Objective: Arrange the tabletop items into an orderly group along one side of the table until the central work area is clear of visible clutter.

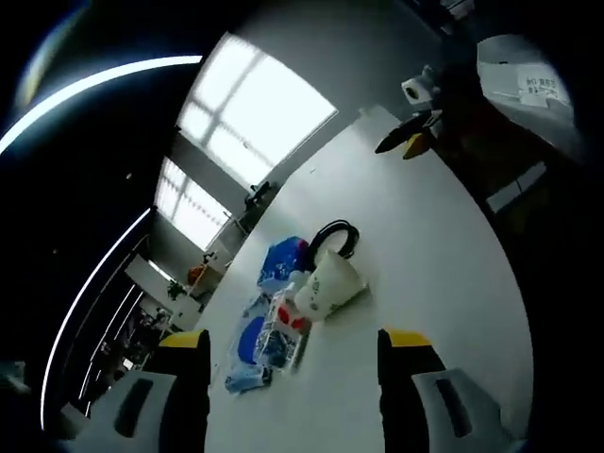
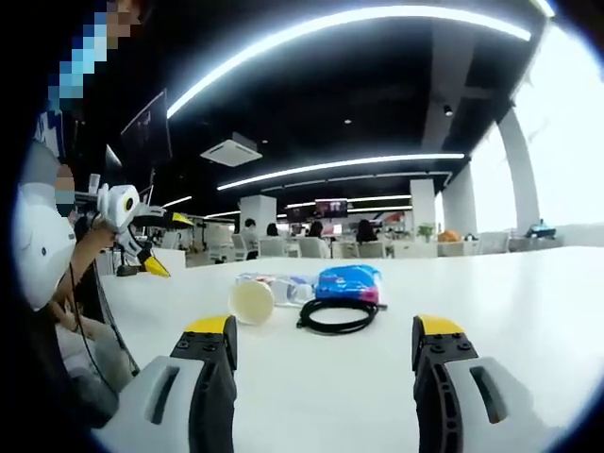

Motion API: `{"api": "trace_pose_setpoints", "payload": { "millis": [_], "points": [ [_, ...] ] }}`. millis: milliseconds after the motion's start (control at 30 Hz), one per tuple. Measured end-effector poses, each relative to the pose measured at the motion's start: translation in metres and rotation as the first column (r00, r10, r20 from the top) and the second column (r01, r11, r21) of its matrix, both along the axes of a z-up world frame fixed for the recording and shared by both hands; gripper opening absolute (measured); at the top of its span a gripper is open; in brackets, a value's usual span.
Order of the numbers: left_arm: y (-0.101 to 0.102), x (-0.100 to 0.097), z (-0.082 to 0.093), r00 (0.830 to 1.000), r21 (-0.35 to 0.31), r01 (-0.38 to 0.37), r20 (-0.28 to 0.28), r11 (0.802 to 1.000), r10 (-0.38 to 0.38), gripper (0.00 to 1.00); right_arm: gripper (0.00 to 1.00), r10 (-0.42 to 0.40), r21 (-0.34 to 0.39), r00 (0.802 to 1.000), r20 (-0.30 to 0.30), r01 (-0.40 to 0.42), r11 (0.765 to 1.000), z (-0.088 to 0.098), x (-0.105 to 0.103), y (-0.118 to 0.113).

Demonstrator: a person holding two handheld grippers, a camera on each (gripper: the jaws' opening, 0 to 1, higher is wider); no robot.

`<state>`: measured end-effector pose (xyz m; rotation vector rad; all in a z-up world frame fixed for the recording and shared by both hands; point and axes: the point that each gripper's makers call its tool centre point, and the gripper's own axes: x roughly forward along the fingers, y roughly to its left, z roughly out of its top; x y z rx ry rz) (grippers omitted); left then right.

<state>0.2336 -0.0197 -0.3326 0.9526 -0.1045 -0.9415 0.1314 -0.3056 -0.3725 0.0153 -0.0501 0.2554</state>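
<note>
— Clutter on the white table (image 2: 528, 311)?
— Paper cup (image 2: 252, 301) on its side, touching a black cable coil (image 2: 338, 316), blue packets (image 2: 349, 281) just behind.
— Grippers?
— Left gripper (image 1: 294, 354) and right gripper (image 2: 323, 351) both spread wide, holding nothing, short of the pile.

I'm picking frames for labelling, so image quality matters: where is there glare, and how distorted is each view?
Left gripper view: the windows are blown out to white, the white table curves strongly and the picture is rolled, while the paper cup stays readable. Right gripper view: ceiling light strips bow into arcs, the right side is washed out, and the black cable is sharp.
</note>
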Motion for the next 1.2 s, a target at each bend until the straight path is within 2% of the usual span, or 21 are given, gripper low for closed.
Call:
{"api": "trace_pose_setpoints", "payload": {
  "millis": [233,433,500,533,700,800,933,1000,1067,1200],
  "points": [
    [-0.014,0.013,0.004,1.0,0.016,0.027,0.016,1.0,-0.027,0.69,0.72,0.004,-0.015,1.0,0.0,-0.004,1.0,-0.002,0.002,0.003],
    [-0.025,0.021,0.0,0.998,0.043,0.053,0.013,0.998,-0.053,0.68,0.72,0.016,-0.002,1.0,0.003,-0.016,1.0,-0.001,0.003,0.006],
    [-0.029,0.021,-0.004,0.997,0.07,0.071,0.018,0.995,-0.072,0.65,0.71,0.011,0.003,1.0,0.0,-0.011,1.0,-0.002,0.003,0.005],
    [-0.033,0.022,-0.001,0.994,0.084,0.088,0.058,0.993,-0.093,0.62,0.71,0.012,0.009,1.0,-0.004,-0.012,1.0,-0.003,0.002,0.005],
    [-0.037,0.023,0.002,0.989,0.097,0.099,0.096,0.99,-0.108,0.61,0.71,0.012,0.014,1.0,-0.004,-0.012,1.0,-0.003,0.001,0.004],
    [-0.05,0.023,-0.009,0.982,0.206,0.133,0.107,0.969,-0.157,0.62,0.7,0.007,0.02,1.0,-0.002,-0.007,1.0,-0.002,-0.001,0.003],
    [-0.054,0.026,-0.02,0.976,0.293,0.146,0.113,0.945,-0.186,0.63,0.7,0.012,0.015,1.0,0.003,-0.012,1.0,0.0,-0.004,0.004],
    [-0.058,0.028,-0.025,0.974,0.317,0.152,0.115,0.936,-0.197,0.66,0.7,0.01,0.012,1.0,0.007,-0.01,1.0,0.001,-0.004,0.004],
    [-0.063,0.032,-0.027,0.973,0.316,0.148,0.122,0.937,-0.195,0.67,0.69,0.01,0.009,1.0,0.01,-0.01,1.0,0.0,-0.005,0.004],
    [-0.071,0.039,-0.039,0.966,0.374,0.164,0.127,0.913,-0.226,0.66,0.69,0.0,0.019,1.0,0.002,0.0,1.0,-0.003,-0.007,-0.001]
  ]
}}
